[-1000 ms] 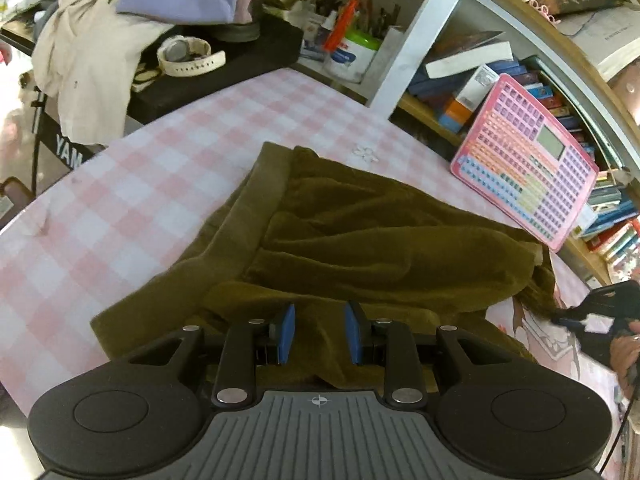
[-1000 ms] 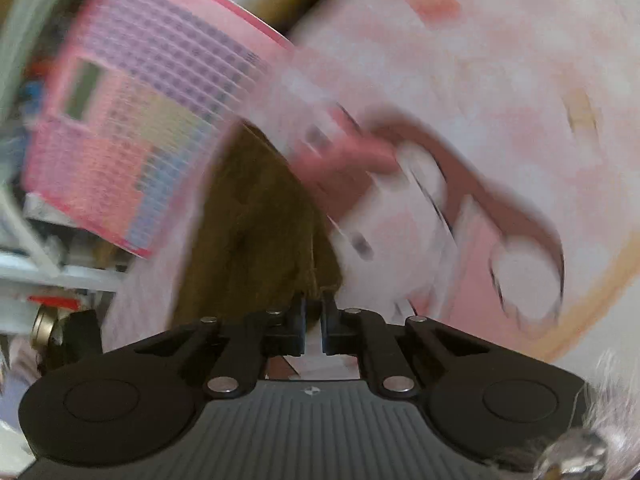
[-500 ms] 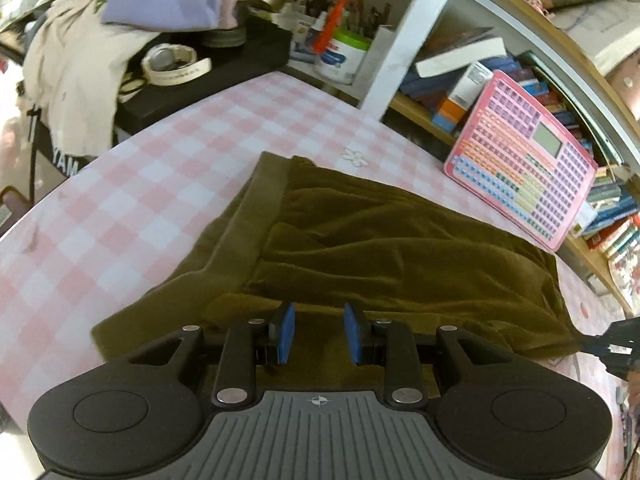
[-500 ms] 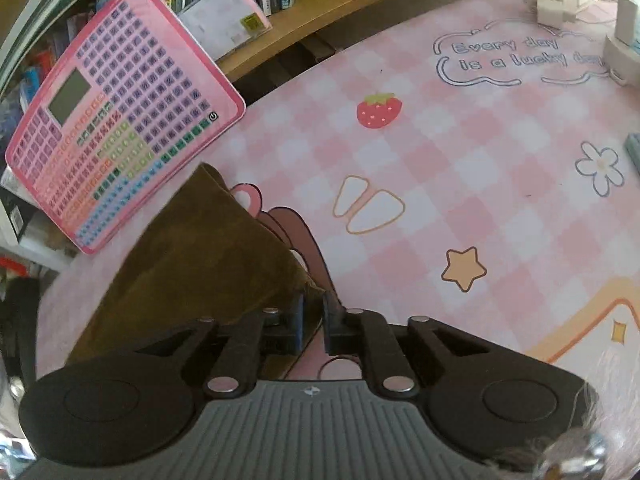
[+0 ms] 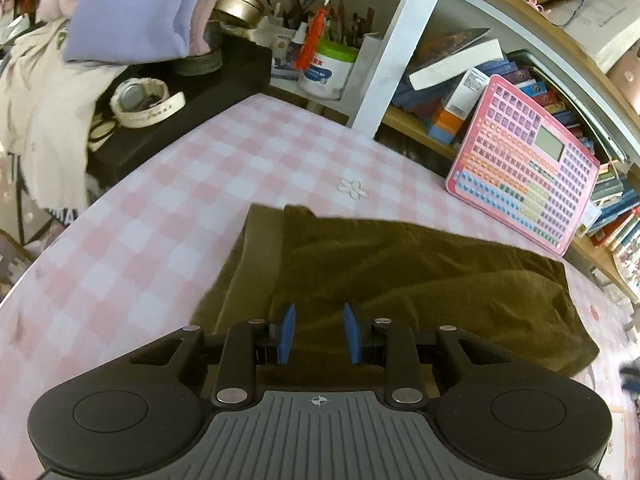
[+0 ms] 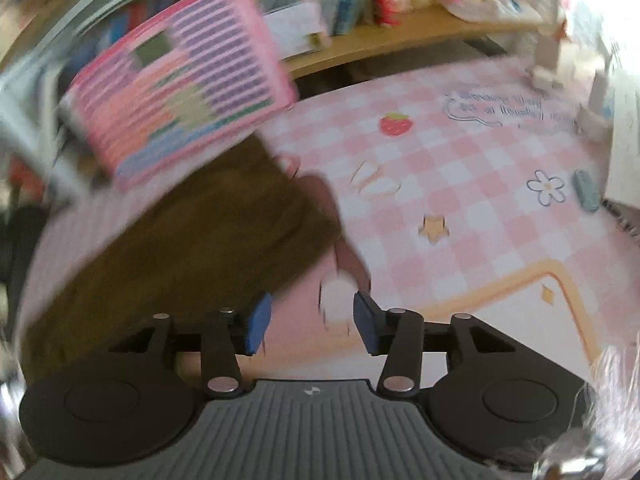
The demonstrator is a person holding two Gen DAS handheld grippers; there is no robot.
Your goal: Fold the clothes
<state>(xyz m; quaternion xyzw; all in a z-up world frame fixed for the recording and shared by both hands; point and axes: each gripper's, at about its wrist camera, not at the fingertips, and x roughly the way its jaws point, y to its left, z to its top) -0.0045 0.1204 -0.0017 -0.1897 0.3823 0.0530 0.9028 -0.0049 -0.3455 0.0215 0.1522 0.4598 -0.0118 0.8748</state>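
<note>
An olive-brown velvety garment (image 5: 400, 272) lies spread on the pink checked tablecloth (image 5: 200, 184), its waistband (image 5: 256, 268) toward the left. My left gripper (image 5: 317, 332) hovers open just over the garment's near edge, with nothing between its blue pads. In the blurred right wrist view the same garment (image 6: 192, 240) lies to the left of my right gripper (image 6: 310, 322), which stands open over the pink cloth with nothing in it.
A pink toy keyboard tablet (image 5: 524, 160) leans against the bookshelf (image 5: 460, 80) behind the garment. A black side table (image 5: 172, 108) at the left carries a tape roll (image 5: 140, 98), tins and draped clothes (image 5: 128, 4). White boxes (image 6: 568, 72) stand at the cloth's far right.
My right gripper has let go of the garment's corner, opened and drawn back to the right. The garment now lies flatter and stretched out. My left gripper has lifted slightly, still open.
</note>
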